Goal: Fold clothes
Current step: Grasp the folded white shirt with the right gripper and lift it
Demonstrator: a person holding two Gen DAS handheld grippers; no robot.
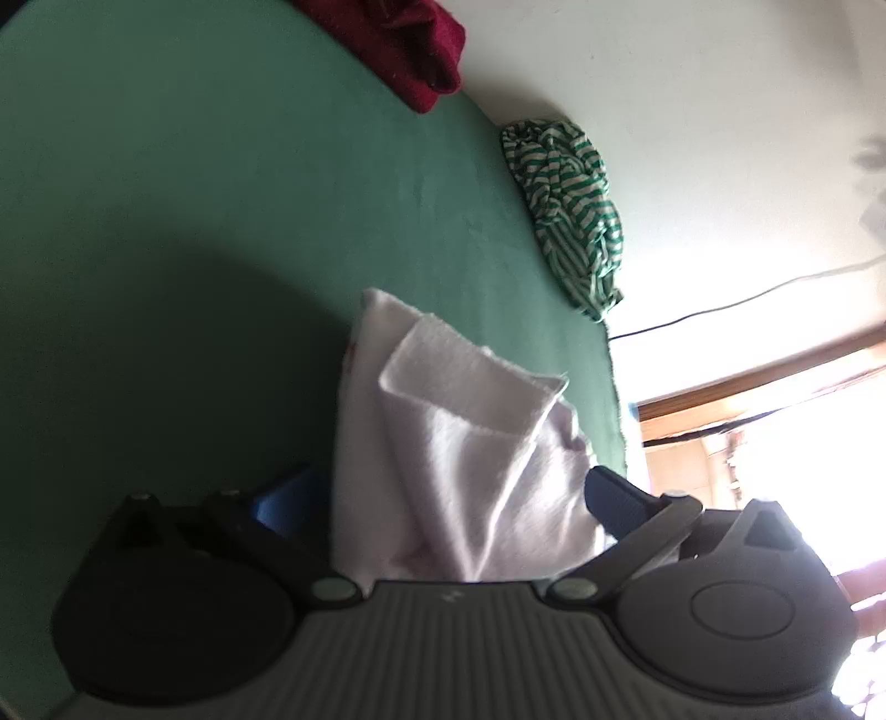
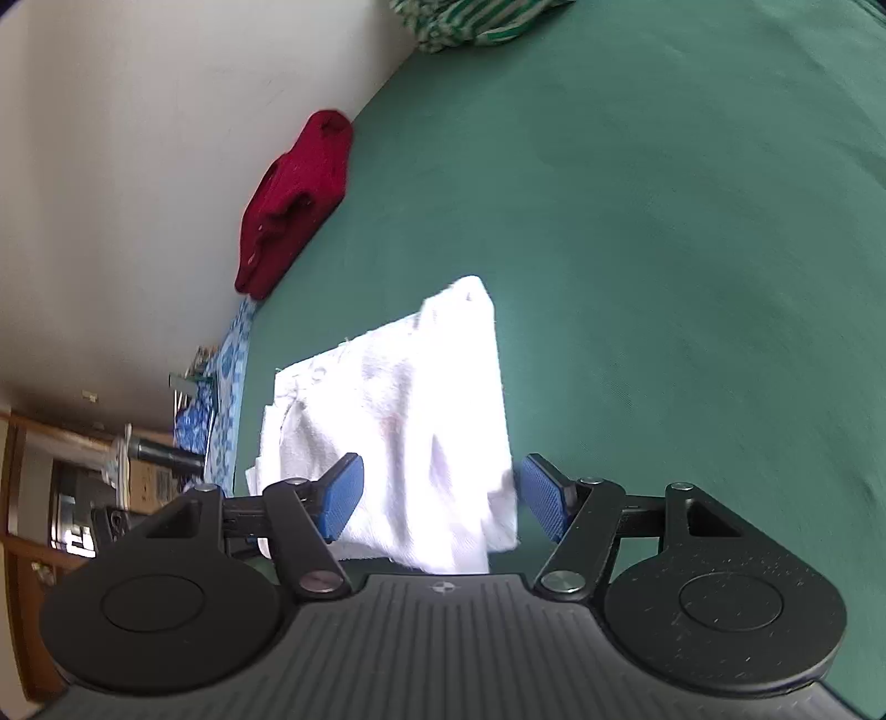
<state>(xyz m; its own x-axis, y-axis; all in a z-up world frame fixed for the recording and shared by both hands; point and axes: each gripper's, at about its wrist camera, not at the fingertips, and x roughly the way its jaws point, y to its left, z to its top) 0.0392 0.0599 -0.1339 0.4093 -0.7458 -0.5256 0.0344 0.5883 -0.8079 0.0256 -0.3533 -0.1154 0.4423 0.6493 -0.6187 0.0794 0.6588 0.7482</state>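
In the left wrist view we hold the left gripper [image 1: 448,498] with its jaws spread wide, a blue pad [image 1: 612,498] showing on the right and the other one half hidden on the left behind fabric. A white cloth [image 1: 454,443] sits between the jaws, bunched and partly folded, with one flap turned over on top. We cannot see either pad pressing on it; the cloth passes loosely through the gap. It lies on a green sheet [image 1: 221,194] that fills most of the picture. Near the far edge of the sheet a red garment [image 1: 410,50] lies crumpled against a white wall [image 1: 692,83]. Further along that edge lies a striped garment [image 1: 570,205], green and white, also bunched. A dark cable [image 1: 720,304] runs across the wall.

In the right wrist view our right gripper [image 2: 440,495] has its jaws partly apart, both blue pads [image 2: 343,495] in plain sight. The white cloth [image 2: 398,421] lies between them and stretches forward over the green sheet [image 2: 664,249]. Its edge reaches the right pad, but whether the pads press on it we cannot tell. The red garment [image 2: 296,199] rests by the wall at the sheet's left edge. The striped garment [image 2: 470,19] shows at the top. A blue patterned fabric [image 2: 224,399] hangs beside the sheet's edge, well apart from the cloth.
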